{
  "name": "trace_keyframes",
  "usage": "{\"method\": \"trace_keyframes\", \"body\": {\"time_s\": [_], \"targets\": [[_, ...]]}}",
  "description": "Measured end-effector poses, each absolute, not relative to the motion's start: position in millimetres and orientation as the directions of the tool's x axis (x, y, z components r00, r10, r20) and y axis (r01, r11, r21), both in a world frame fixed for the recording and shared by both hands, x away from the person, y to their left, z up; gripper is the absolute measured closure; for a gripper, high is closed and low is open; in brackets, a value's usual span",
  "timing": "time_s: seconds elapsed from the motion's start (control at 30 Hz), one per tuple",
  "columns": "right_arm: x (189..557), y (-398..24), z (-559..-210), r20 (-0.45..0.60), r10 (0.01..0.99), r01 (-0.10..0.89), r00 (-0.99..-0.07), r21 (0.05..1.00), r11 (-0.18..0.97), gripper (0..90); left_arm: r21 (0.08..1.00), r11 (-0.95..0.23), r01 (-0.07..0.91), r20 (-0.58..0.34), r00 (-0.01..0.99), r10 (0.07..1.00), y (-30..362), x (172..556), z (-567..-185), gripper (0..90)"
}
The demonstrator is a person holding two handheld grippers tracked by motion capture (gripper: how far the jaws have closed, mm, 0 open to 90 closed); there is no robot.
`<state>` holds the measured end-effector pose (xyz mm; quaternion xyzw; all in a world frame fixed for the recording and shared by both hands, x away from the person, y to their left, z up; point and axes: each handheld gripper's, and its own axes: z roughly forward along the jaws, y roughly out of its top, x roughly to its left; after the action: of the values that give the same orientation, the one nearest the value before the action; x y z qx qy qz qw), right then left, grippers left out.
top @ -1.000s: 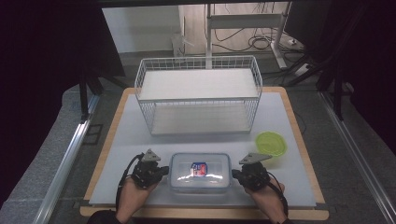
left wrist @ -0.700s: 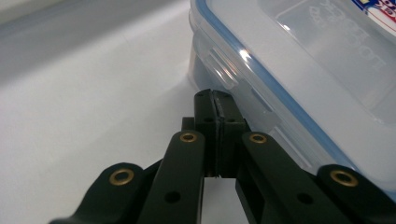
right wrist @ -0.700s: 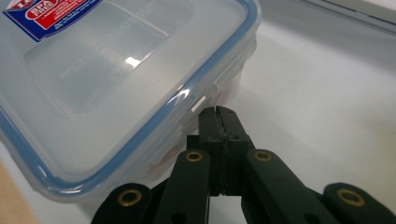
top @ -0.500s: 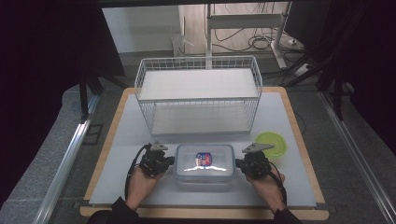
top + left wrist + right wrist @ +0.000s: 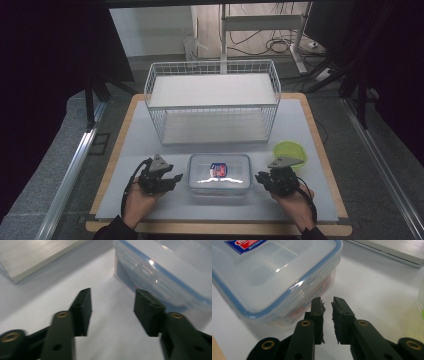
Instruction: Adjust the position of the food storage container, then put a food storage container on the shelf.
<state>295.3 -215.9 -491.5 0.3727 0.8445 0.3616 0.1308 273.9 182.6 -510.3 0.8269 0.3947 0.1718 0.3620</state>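
Because the lidded plastic container [image 5: 219, 173] near the bench's front edge looks rigid, slick and light, its short ends suit gripping; left gripper [image 5: 112, 305] jaws have just been opening, apart and empty, while right gripper [image 5: 327, 305] jaws, also just opening, stand barely parted on nothing.

Label [image 5: 218, 168] on clear lidded box [image 5: 219, 174] too small to read in high view; cut by top edge in right gripper view. Box contents blurred behind walls, reddish, kind unclear. Green bowl [image 5: 289, 151] partly hidden behind right gripper [image 5: 262, 179]. Left gripper [image 5: 112, 305] arms motion-blurred, cropped at frame bottom.
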Motion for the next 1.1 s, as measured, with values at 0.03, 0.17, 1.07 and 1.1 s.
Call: {"method": "trace_keyframes", "body": {"time_s": [0.03,0.17,1.07,1.1], "targets": [[294,-217,-491,0.048,0.722,0.53,-0.69,0.713,0.46,73.6,0.738,-0.431,0.519,0.009,0.632,0.775,185,271,-511,42.8],[290,-220,-489,0.039,0.713,0.514,-0.7,0.72,0.466,66.6,0.75,-0.433,0.501,0.019,0.638,0.77,188,266,-512,34.8],[277,-233,-489,0.059,0.702,0.495,-0.71,0.75,0.439,32.3,0.793,-0.357,0.494,-0.026,0.612,0.79,206,245,-524,1.4],[277,-234,-489,0.068,0.706,0.507,-0.705,0.744,0.434,34.6,0.793,-0.357,0.494,-0.026,0.612,0.79,206,245,-524,1.4]]}}
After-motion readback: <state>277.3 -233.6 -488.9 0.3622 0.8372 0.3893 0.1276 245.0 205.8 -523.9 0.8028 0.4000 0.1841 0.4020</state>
